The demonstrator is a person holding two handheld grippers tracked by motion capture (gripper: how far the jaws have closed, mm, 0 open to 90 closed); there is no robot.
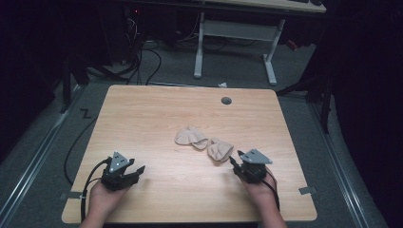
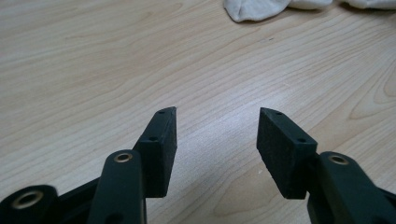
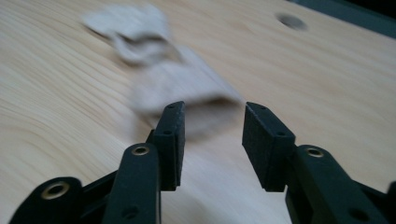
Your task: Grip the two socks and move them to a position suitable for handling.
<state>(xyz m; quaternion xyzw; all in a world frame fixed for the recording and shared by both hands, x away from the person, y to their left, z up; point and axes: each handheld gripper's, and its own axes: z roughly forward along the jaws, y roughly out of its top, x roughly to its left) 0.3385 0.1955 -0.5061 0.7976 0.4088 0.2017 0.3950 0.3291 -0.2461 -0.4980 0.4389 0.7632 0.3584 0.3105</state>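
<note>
Nearest me, my left gripper (image 1: 138,170) hangs wide open and empty over bare desk (image 1: 157,114). Right gripper (image 1: 233,160), also wide open and empty, sits just short of two beige socks (image 1: 205,142) lying touching mid-desk.

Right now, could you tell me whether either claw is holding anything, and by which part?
Nothing is held. The left claw stands open over bare table; the right claw is open just short of the nearer sock.
</note>
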